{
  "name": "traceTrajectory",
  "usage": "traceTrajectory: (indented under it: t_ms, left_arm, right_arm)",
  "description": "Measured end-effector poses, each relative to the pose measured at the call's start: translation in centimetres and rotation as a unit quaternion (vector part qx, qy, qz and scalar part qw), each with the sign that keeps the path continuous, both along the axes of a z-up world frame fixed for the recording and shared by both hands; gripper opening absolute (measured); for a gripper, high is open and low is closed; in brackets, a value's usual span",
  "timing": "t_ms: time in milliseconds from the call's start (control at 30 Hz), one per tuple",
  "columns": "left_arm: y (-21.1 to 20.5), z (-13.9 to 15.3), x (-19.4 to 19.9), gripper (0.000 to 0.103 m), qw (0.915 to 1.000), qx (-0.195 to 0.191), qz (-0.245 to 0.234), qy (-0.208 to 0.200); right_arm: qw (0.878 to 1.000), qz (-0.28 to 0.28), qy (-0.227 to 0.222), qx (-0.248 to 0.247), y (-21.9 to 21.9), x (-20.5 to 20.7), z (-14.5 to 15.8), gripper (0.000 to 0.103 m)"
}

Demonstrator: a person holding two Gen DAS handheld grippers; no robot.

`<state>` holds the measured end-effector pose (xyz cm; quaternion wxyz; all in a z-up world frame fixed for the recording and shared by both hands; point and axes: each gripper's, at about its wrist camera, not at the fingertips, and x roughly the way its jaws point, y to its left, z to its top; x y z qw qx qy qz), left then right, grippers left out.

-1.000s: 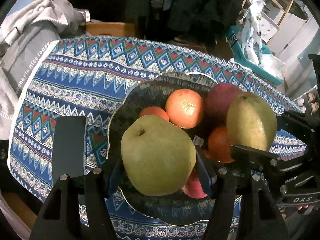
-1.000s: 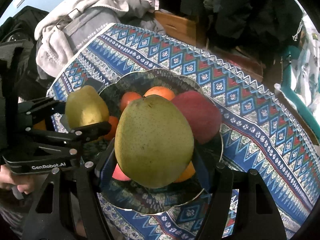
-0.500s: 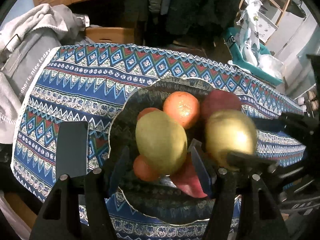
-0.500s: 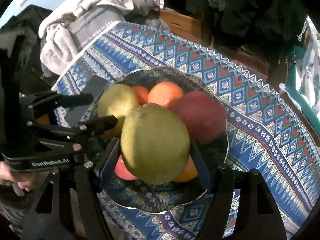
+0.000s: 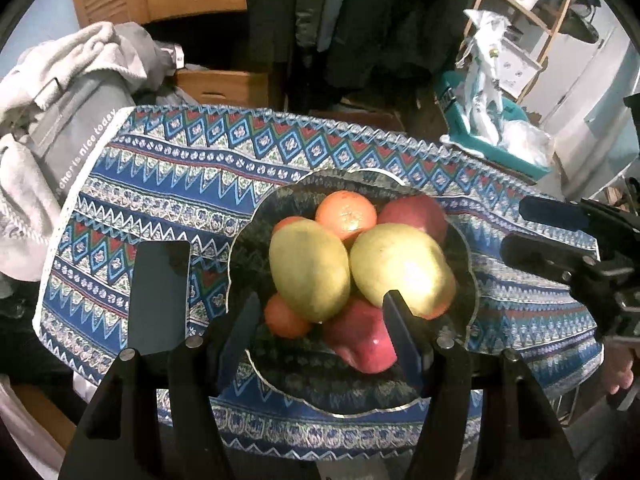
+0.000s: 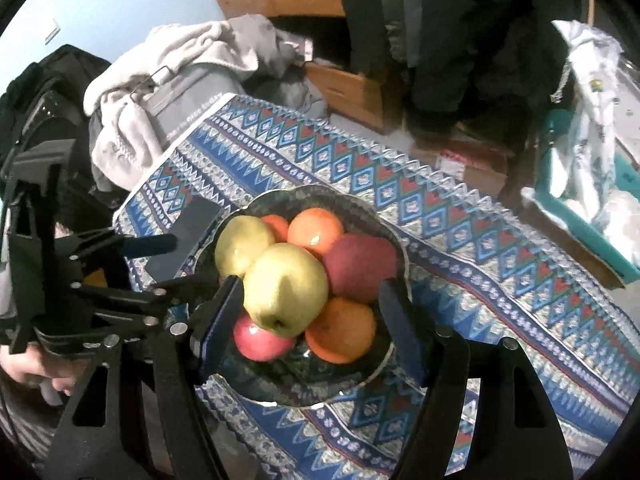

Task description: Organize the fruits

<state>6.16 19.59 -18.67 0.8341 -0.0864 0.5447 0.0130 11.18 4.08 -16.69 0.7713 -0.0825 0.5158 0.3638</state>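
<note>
Glass bowl, on desk, below both jaws: heaped fruit, two green pears topmost, side by side. Left gripper and right gripper released, empty. Risk: rounded pears roll off pile.

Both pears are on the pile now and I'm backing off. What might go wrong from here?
The two pears sit atop rounder fruit in the bowl; either may roll off. The near pear lies between the right gripper fingers, so a sideways pull could nudge it. The phone lies beside the bowl, where a rolling fruit could hit it.
</note>
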Motion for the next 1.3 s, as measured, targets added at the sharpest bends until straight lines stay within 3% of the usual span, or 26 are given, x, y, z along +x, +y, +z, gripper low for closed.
traceTrajectory:
  t_ms: [100,267,467,633,767,933,1300]
  left_arm:
    - [-0.3,1.8,-0.9,0.076,0.9999,0.002,-0.001,-0.016]
    - [-1.2,3.9,-2.0,0.08,0.9993,0.0,-0.008,-0.037]
    - [-2.9,6.7,-3.4,0.081,0.9972,0.034,-0.014,-0.064]
    - [-3.9,9.4,-4.3,0.087,0.9947,0.033,-0.019,-0.096]
    - [-4.8,11.2,-4.9,0.087,0.992,0.037,-0.025,-0.118]
    - [-5.5,13.5,-5.7,0.088,0.9882,0.041,-0.02,-0.146]
    - [-7.5,17.7,-6.8,0.1,0.9768,0.05,-0.024,-0.207]
  right_arm:
    - [1.0,-0.008,-0.013,0.001,-0.8,-0.5,1.3,0.072]
    - [0.999,-0.024,-0.025,0.012,-2.1,-1.2,3.5,0.073]
    - [0.998,-0.047,-0.041,0.027,-4.0,-2.0,5.9,0.075]
    - [0.995,-0.066,-0.075,0.021,-5.7,-3.0,7.7,0.084]
    - [0.993,-0.077,-0.085,0.042,-7.6,-3.6,9.4,0.084]
    - [0.987,-0.098,-0.113,0.054,-9.8,-4.4,11.7,0.084]
    - [0.971,-0.13,-0.195,0.053,-12.4,-6.5,15.7,0.085]
